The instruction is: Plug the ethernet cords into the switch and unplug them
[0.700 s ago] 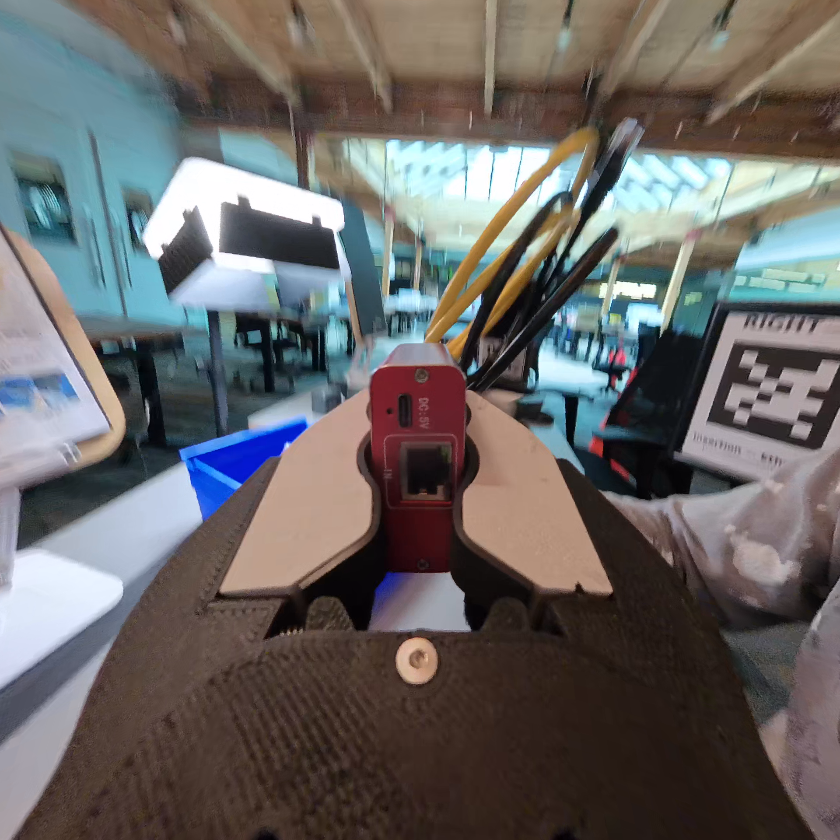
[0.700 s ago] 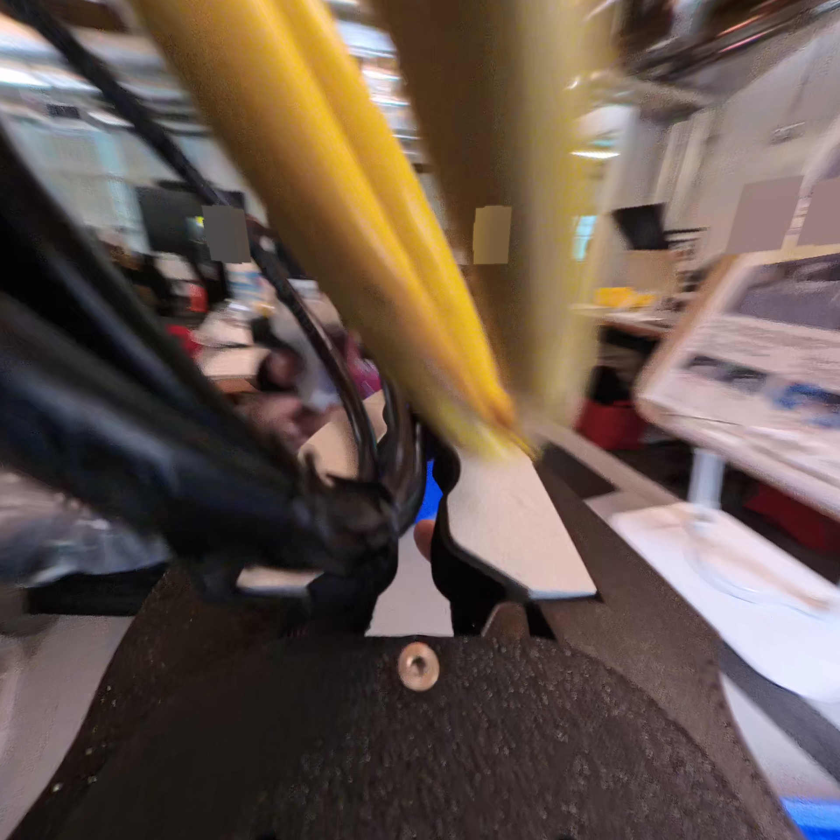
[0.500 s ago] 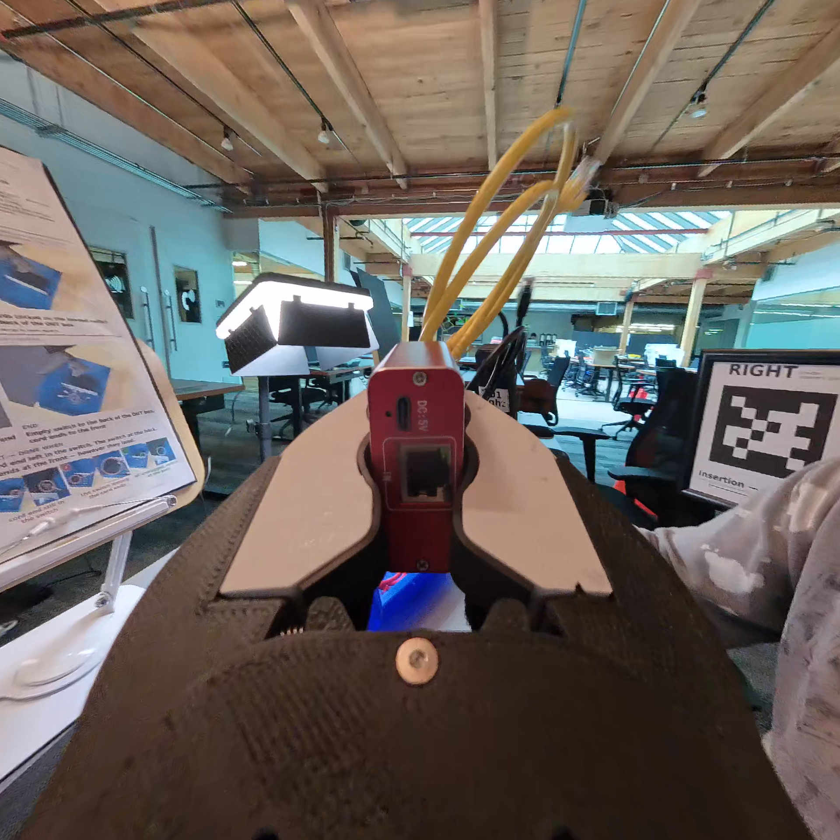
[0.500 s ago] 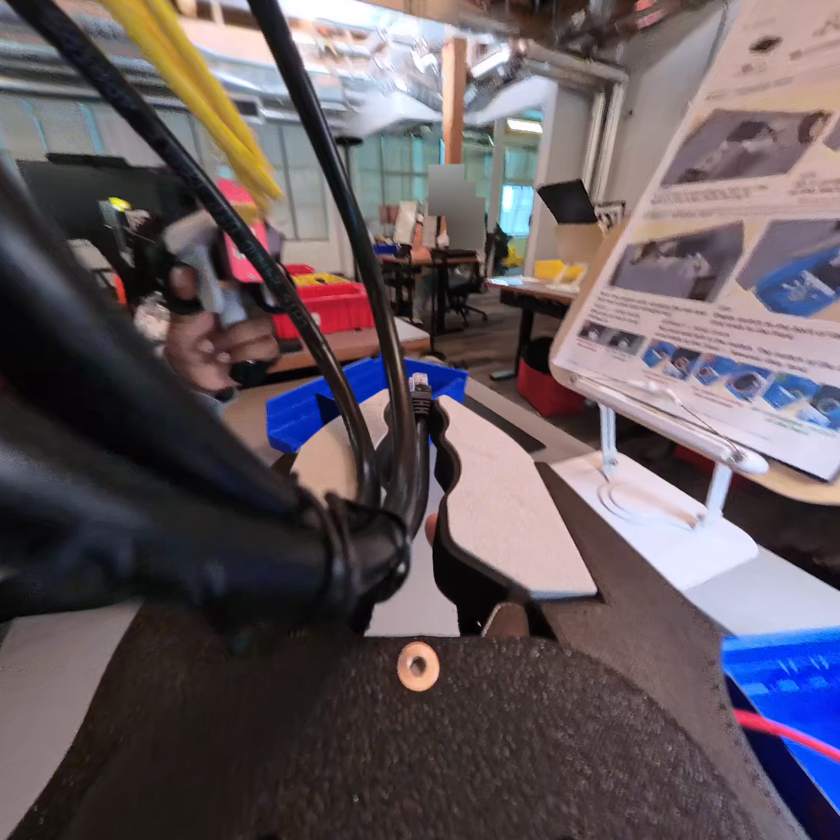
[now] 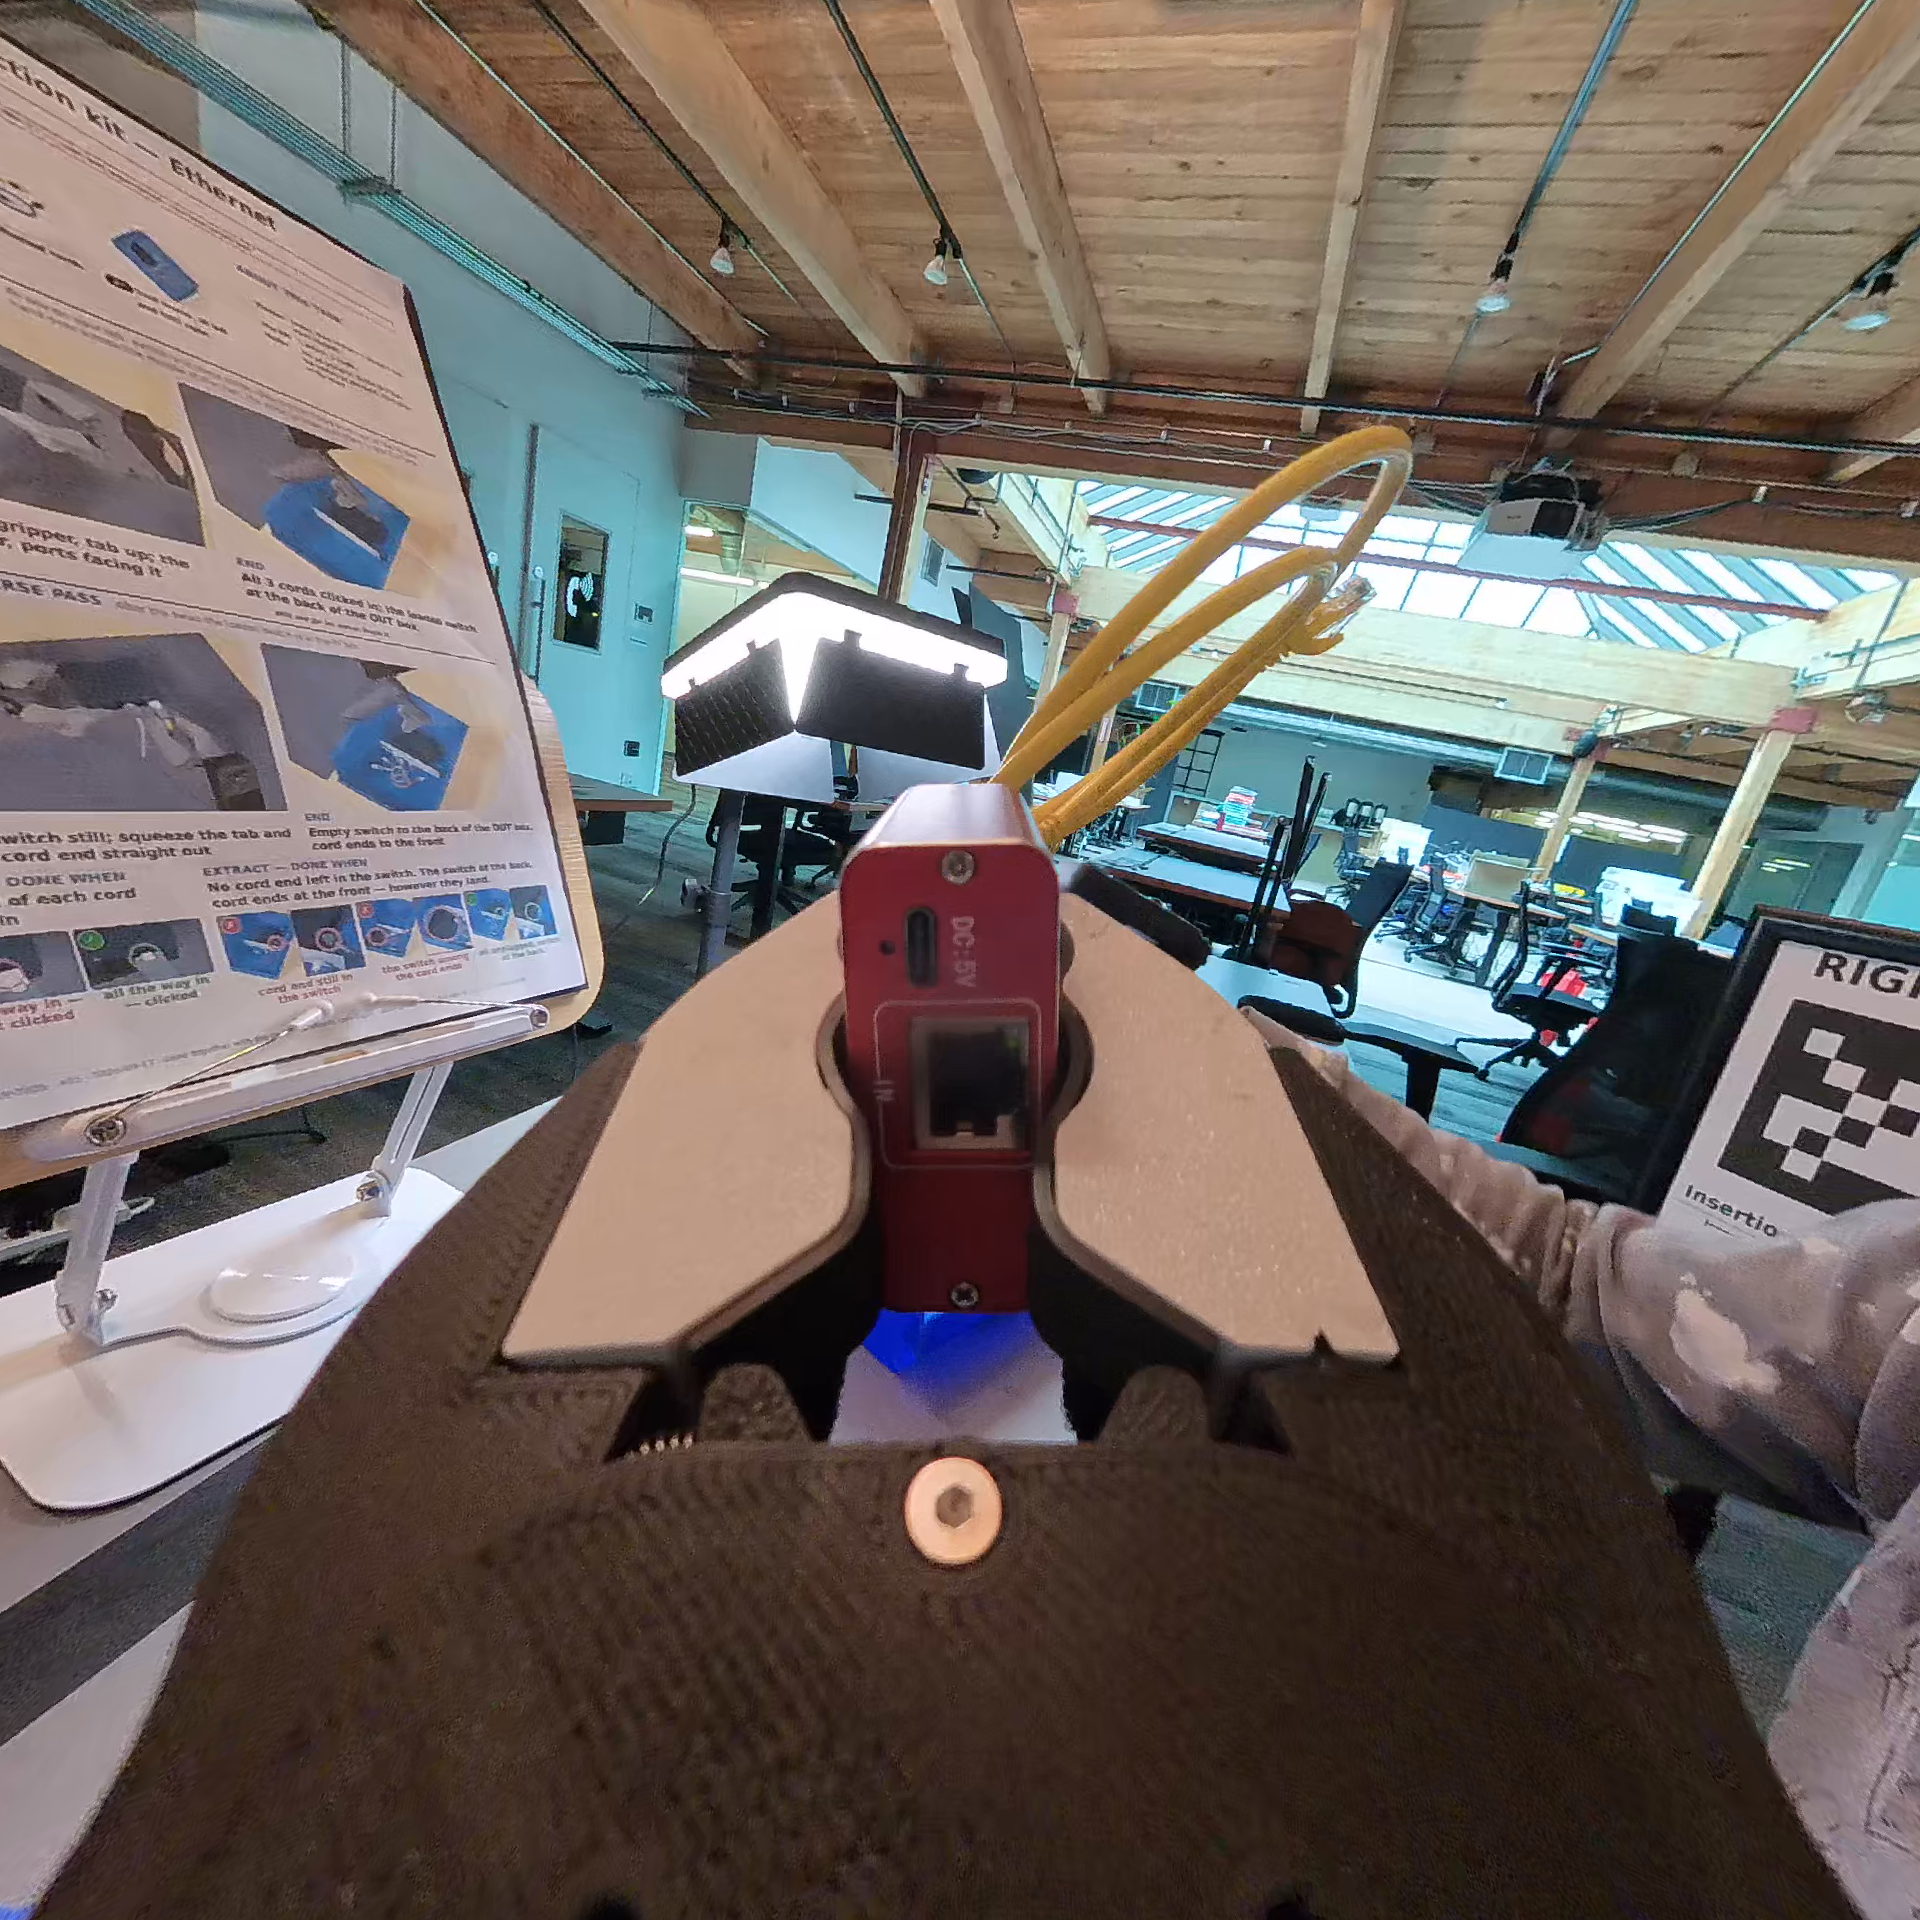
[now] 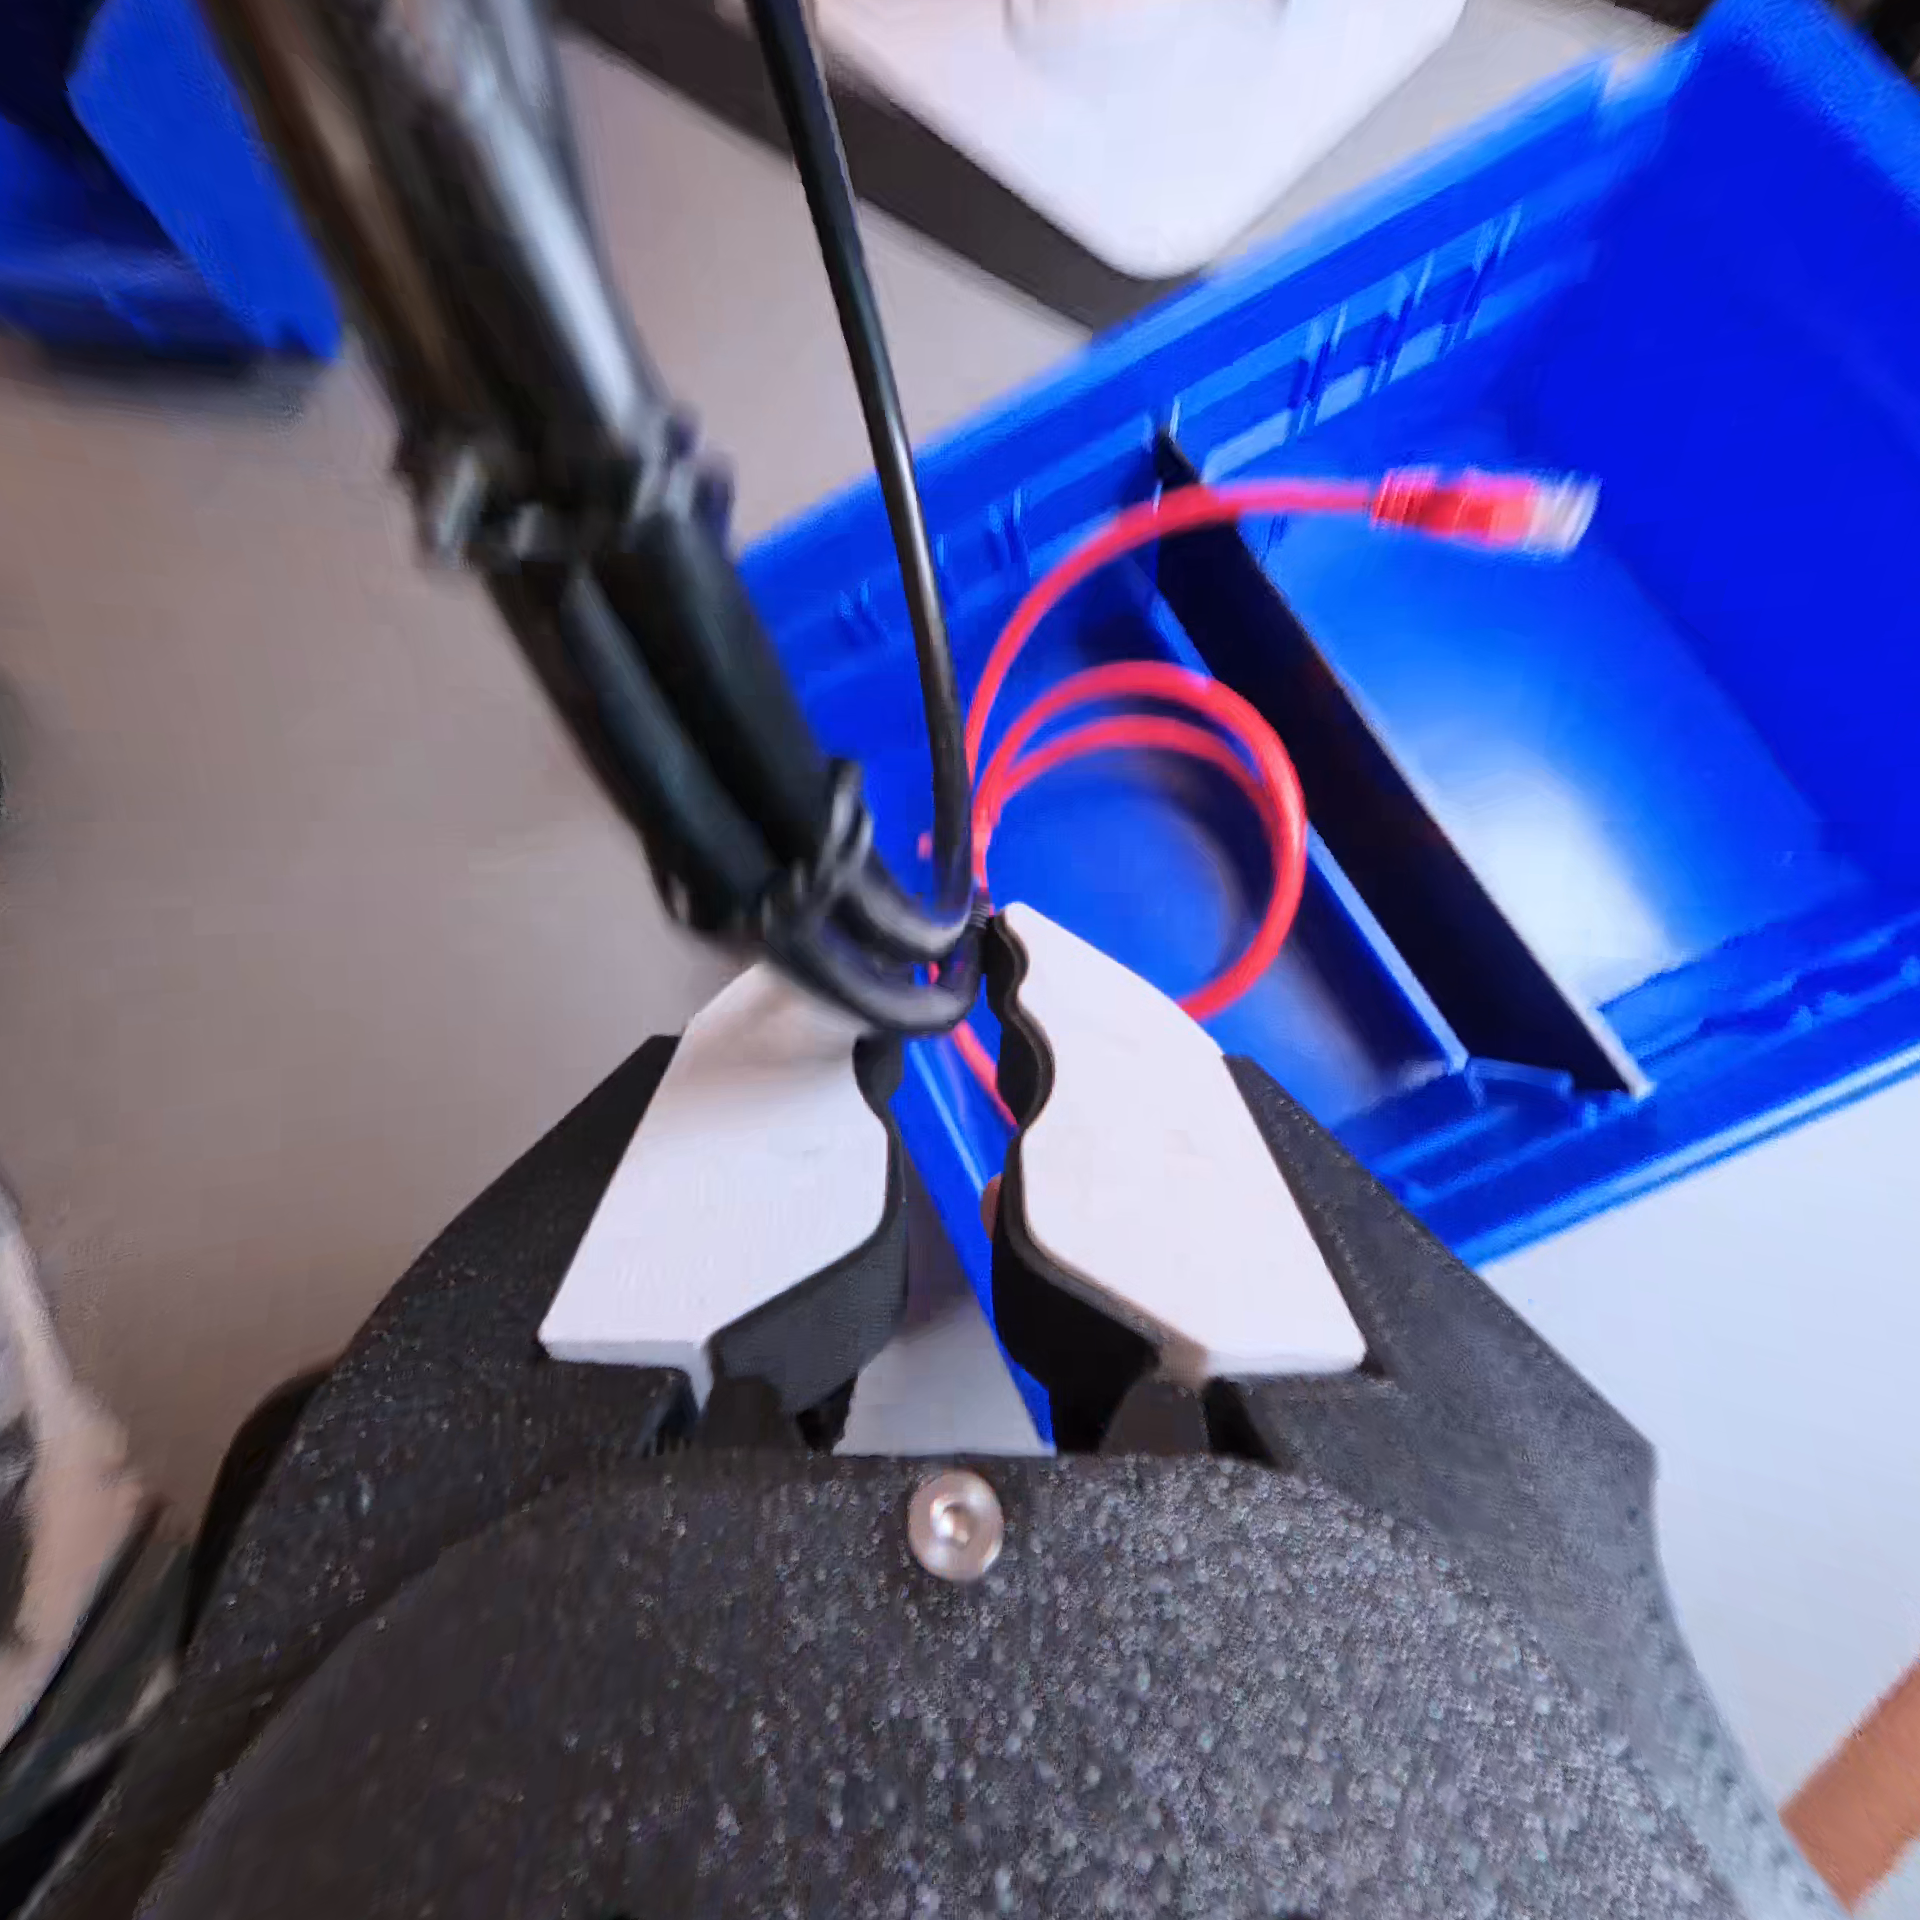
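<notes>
My left gripper (image 5: 951, 935) is shut on the red switch (image 5: 951, 1049), held upright with an end port facing the camera. A yellow cord (image 5: 1174, 644) loops up from behind the switch; its clear plug (image 5: 1345, 597) hangs free in the air, and the switch's far ports are hidden. My right gripper (image 6: 966, 961) is shut at its tips on a bundled black cord (image 6: 665, 665), above a blue bin (image 6: 1714, 312). A red cord (image 6: 1143, 727) lies coiled in the bin's near compartment, its plug (image 6: 1475, 509) over the black divider (image 6: 1382, 790).
An instruction board (image 5: 229, 644) on a white stand (image 5: 208, 1340) is close on the left. A lit lamp panel (image 5: 831, 686) stands behind. A marker sign (image 5: 1829, 1091) and a person's sleeve (image 5: 1714, 1340) are on the right. A second blue bin (image 6: 177, 208) is at far left.
My right gripper has carried the black cord away from the switch and down over the blue bin. Only the yellow cord still shows behind the switch. The left gripper has kept its hold.
</notes>
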Action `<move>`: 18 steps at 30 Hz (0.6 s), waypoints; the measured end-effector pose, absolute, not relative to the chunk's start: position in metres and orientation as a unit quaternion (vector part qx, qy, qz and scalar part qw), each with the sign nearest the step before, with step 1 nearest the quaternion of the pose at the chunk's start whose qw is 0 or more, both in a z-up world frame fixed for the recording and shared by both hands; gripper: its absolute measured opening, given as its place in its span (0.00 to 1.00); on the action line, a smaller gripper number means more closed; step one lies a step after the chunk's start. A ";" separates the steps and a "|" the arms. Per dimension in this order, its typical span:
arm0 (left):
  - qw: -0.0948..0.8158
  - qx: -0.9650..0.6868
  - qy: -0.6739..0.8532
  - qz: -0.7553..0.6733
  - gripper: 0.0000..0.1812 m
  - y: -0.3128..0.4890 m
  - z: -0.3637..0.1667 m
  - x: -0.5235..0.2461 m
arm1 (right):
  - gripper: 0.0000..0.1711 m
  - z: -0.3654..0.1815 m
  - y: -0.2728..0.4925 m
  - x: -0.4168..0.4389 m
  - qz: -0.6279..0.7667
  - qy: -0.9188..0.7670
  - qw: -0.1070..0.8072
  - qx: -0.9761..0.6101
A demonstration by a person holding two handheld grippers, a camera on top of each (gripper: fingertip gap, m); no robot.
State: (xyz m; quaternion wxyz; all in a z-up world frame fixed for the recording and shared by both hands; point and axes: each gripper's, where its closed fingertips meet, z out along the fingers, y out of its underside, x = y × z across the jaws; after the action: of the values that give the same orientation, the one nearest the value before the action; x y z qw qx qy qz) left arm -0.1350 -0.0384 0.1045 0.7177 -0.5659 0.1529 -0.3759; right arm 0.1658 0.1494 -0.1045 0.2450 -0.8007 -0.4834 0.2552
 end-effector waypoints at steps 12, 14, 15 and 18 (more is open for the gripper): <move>0.707 -0.575 0.166 -0.377 0.16 -0.039 0.101 -0.124 | 0.10 -0.133 0.188 0.239 -0.006 -0.537 0.060 -0.841; 0.703 -0.581 0.165 -0.376 0.16 -0.036 0.098 -0.122 | 0.17 -0.116 0.216 0.228 -0.047 -0.531 0.134 -0.835; 0.701 -0.583 0.165 -0.377 0.16 -0.034 0.096 -0.121 | 0.19 -0.103 0.230 0.221 -0.060 -0.520 0.181 -0.833; 0.691 -0.591 0.161 -0.384 0.16 -0.028 0.089 -0.118 | 0.22 -0.064 0.245 0.183 -0.028 -0.505 0.311 -0.805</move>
State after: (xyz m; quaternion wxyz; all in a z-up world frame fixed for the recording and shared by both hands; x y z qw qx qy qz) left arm -0.1180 -0.0281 0.0895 0.6908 -0.5914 0.1608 -0.3837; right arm 0.1833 0.2446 -0.0638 0.3107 -0.8046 -0.5053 -0.0282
